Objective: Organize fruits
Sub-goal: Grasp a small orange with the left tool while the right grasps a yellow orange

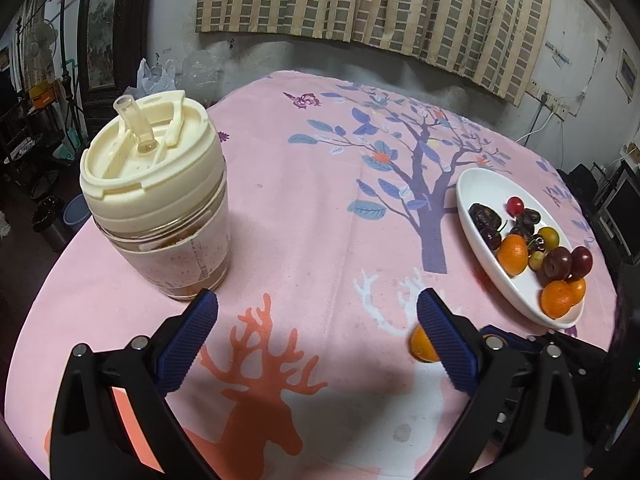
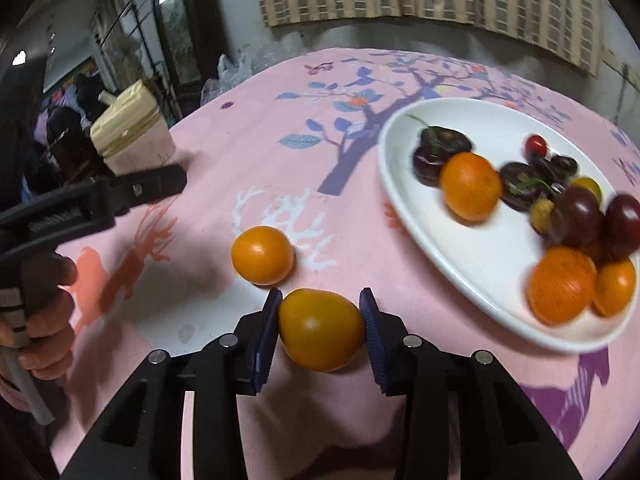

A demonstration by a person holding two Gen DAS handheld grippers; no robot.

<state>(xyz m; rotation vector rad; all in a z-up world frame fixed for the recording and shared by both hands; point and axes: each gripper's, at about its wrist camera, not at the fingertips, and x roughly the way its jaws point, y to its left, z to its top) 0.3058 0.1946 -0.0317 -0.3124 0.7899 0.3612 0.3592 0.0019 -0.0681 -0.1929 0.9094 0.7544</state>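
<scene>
My right gripper [image 2: 321, 295] is shut on an orange fruit [image 2: 322, 330], with a blue pad pressed to each side of it just above the pink cloth. A second orange fruit [image 2: 262, 255] lies loose on the cloth ahead and to the left; in the left wrist view this orange fruit [image 1: 420, 346] is half hidden behind a finger. The white oval plate [image 2: 460, 264] at the right holds oranges, dark plums, cherries and small tomatoes. My left gripper [image 1: 318, 312] stands open over the cloth with nothing between its fingers. The plate [image 1: 480, 188] lies to its right.
A lidded cream drinking cup [image 1: 160, 200] stands at the left of the round table, just beyond the left gripper. A person's hand [image 2: 44, 312] holds the left gripper [image 2: 160, 188] at the left edge. The table edge curves close behind the cup and the plate.
</scene>
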